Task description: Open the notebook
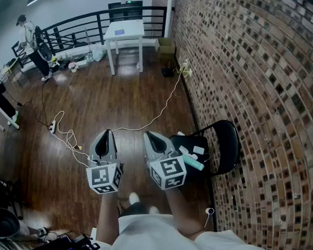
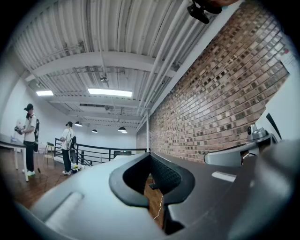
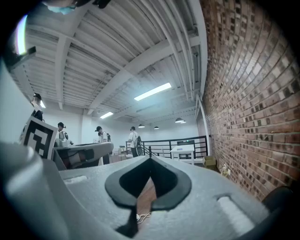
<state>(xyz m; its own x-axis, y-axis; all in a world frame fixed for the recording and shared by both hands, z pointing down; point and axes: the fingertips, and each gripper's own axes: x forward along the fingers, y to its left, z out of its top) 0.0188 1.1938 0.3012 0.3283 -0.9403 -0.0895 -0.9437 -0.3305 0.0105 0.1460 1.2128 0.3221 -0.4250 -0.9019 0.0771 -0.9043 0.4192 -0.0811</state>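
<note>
The left gripper [image 1: 107,131] and right gripper [image 1: 149,134] sit side by side, level, each with jaws together, holding nothing. Far ahead, well apart from both and roughly equidistant, a white table [image 1: 133,31] carries a flat bluish sheet, probably the notebook [image 1: 119,31]; its long axis is unclear. No writing is legible.

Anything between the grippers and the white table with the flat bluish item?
Nothing upright. A white cable lies across the floor between the left gripper, the right gripper and the white table; the black chair stands off to the side.
</note>
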